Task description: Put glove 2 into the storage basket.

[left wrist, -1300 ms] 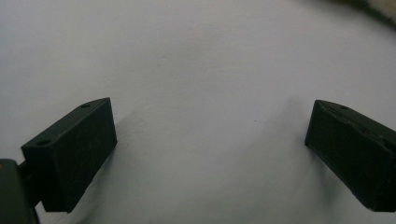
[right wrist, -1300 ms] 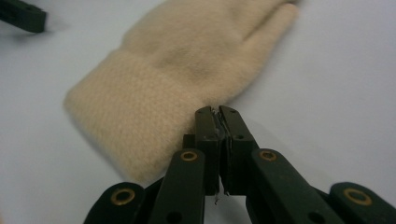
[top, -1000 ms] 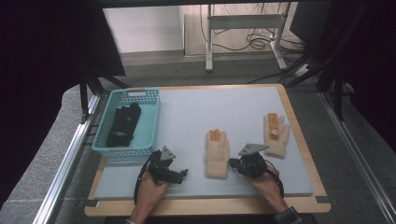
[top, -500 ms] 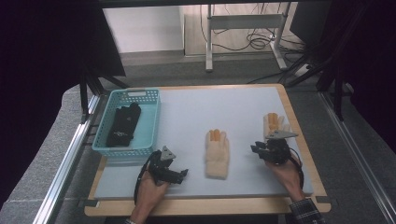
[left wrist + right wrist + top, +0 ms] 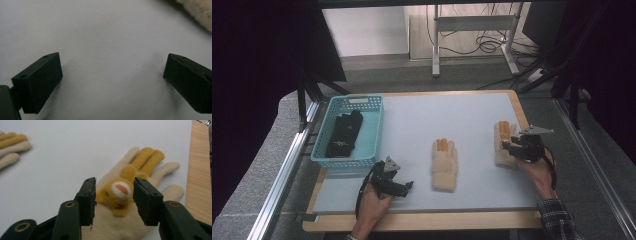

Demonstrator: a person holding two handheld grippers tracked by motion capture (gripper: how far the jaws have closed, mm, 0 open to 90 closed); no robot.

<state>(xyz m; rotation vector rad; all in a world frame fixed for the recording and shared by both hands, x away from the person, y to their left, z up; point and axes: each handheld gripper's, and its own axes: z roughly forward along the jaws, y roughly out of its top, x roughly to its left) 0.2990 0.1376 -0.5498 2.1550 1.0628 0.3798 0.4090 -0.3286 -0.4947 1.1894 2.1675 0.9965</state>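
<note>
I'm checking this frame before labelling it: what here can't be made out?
- Right glove, high view: the right gripper covers part of it; contact unclear.
- Dark item in the basket, high view: too small and dark to identify.
- Middle glove, left gripper view: cut off by the frame corner.

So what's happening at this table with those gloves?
A person holds a gripper in each hand. The right gripper is over the cream glove near the table's right edge, jaws open either side of its bear patch. The left gripper rests open on the mat. Another cream glove lies mid-table, and black gloves sit in the basket.
</note>
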